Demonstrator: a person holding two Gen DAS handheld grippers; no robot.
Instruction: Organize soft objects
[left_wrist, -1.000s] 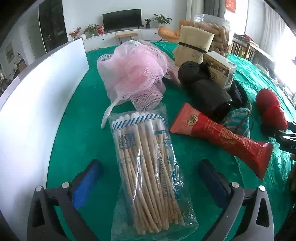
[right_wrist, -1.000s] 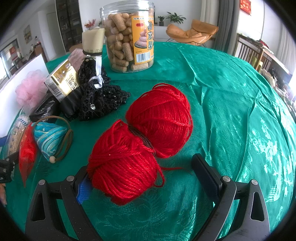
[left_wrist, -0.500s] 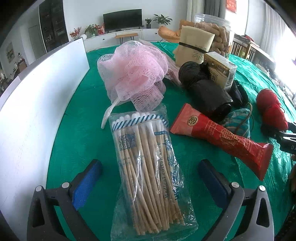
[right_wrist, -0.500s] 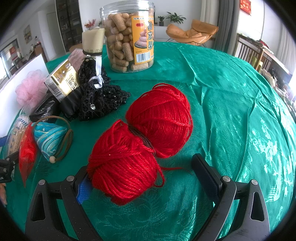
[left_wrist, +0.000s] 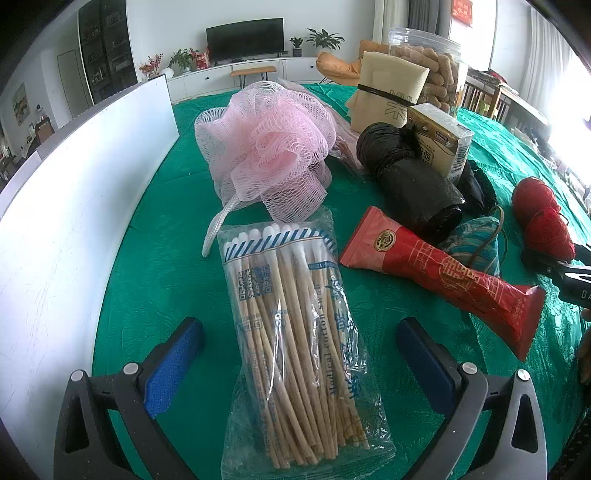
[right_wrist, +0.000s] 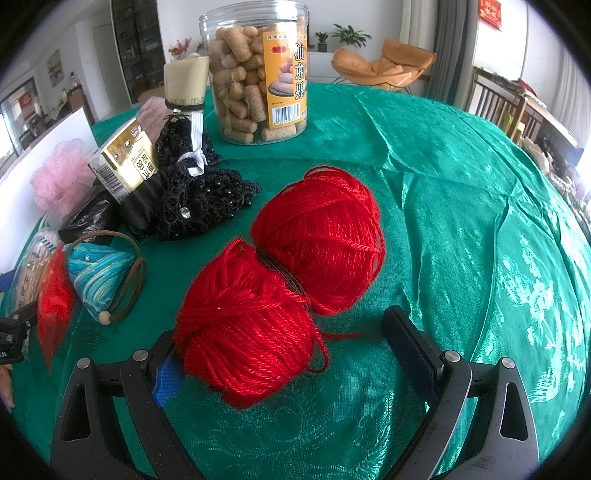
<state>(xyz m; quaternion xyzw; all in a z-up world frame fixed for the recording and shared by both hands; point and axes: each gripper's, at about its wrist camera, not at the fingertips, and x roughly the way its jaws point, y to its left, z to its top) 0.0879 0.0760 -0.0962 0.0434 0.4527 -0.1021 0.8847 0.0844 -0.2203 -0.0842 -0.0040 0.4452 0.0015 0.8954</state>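
A clear bag of cotton swabs (left_wrist: 295, 332) lies lengthwise between the fingers of my left gripper (left_wrist: 299, 354), which is open and not touching it. Beyond it sit a pink mesh bath pouf (left_wrist: 273, 147) and a red foil packet (left_wrist: 439, 273). Two joined balls of red yarn (right_wrist: 284, 280) rest on the green cloth. My right gripper (right_wrist: 284, 350) is open around the nearer ball, whose left side hides most of the left blue pad (right_wrist: 166, 376). The yarn (left_wrist: 543, 214) also shows at the right of the left wrist view.
A white board (left_wrist: 74, 206) stands along the left side. A jar of snack rolls (right_wrist: 258, 70), a gold box (right_wrist: 125, 166), black lace cloth (right_wrist: 199, 195), a black roll (left_wrist: 410, 184), a tied beige cloth (left_wrist: 388, 96) and a blue striped pouch (right_wrist: 96, 273) crowd the green tablecloth (right_wrist: 461, 184).
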